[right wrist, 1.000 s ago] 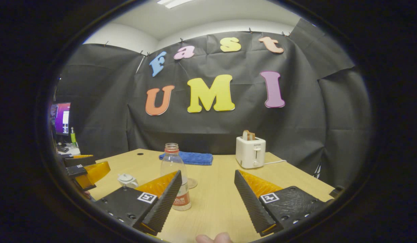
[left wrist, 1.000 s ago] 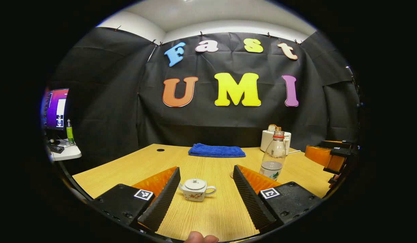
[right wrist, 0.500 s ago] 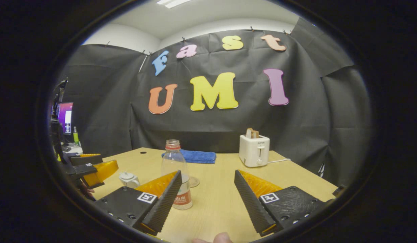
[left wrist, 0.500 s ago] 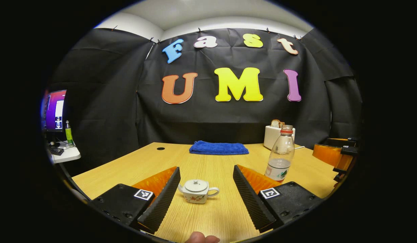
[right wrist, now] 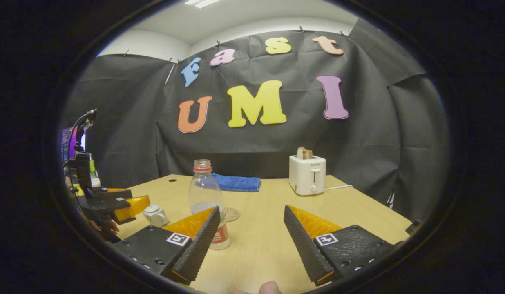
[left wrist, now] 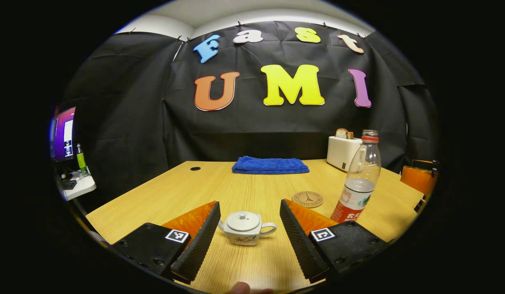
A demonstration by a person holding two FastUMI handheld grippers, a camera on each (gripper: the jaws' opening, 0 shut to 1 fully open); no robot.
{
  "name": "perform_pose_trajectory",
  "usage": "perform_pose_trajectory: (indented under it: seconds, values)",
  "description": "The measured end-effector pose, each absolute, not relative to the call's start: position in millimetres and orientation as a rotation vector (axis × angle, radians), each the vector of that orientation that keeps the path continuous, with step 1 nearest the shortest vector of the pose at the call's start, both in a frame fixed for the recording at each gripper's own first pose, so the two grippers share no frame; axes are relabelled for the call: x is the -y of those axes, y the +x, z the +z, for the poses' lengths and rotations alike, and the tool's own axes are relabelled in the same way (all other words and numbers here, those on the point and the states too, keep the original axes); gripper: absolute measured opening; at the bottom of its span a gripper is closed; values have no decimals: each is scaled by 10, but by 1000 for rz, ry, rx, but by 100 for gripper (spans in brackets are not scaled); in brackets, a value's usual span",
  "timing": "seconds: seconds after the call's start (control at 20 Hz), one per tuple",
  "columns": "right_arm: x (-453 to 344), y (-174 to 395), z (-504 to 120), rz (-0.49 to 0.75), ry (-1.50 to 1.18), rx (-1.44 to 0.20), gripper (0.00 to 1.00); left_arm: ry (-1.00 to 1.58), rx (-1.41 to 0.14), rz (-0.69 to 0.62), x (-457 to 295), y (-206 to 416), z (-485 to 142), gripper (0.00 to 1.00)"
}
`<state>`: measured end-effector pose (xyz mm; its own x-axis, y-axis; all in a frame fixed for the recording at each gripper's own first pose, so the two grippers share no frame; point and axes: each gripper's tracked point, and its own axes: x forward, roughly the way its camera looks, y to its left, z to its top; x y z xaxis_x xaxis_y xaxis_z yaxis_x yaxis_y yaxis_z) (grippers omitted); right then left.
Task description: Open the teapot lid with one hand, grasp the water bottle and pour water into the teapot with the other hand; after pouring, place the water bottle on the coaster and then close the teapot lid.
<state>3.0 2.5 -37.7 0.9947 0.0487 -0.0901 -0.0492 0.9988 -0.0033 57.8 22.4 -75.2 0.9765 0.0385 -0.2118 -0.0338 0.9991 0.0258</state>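
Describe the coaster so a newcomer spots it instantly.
On the wooden table, look in front of the folded blue towel. The coaster lies flat between the teapot and the water bottle: a thin round brown disc with a dark printed emblem.

Things on the bench
Teapot in front; coaster behind it, bottle to its right; towel and toaster at the back.
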Motion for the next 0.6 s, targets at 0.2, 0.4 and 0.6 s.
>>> perform_pose_trajectory:
  seconds: [0.2,0.4,0.6]
  values:
    - [-9,81,-413,41,-7,-104,96,50,-239,36,-274,740,-831,76]
    - [82,125,-468,23,-5,-117,96,57,-280,43,-330,866,-970,60]
    - [132,156,-518,11,-3,-131,95,57,-321,55,-393,887,-1089,46]
